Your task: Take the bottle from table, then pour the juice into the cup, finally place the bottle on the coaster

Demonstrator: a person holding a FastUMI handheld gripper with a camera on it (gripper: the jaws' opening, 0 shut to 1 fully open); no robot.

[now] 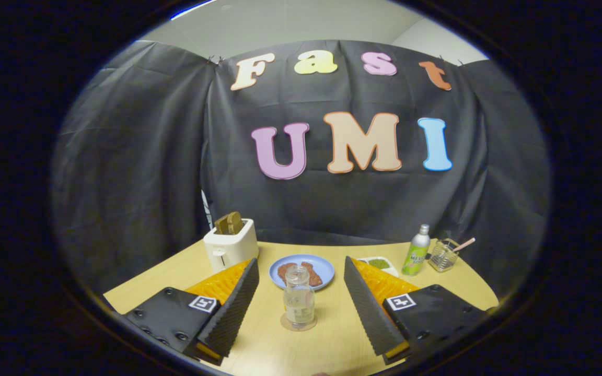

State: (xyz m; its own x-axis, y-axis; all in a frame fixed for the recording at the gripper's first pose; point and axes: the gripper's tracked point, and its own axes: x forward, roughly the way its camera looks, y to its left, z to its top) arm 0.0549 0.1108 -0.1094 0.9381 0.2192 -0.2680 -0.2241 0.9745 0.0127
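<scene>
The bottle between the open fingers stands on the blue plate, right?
Not quite. In the gripper view the clear bottle stands upright between the open gripper fingers, but on the round coaster on the table; the blue plate lies just beyond it.

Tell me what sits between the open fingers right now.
In the gripper view, the clear bottle stands upright on the coaster, between the open gripper fingers, touching neither; the blue plate lies beyond.
</scene>
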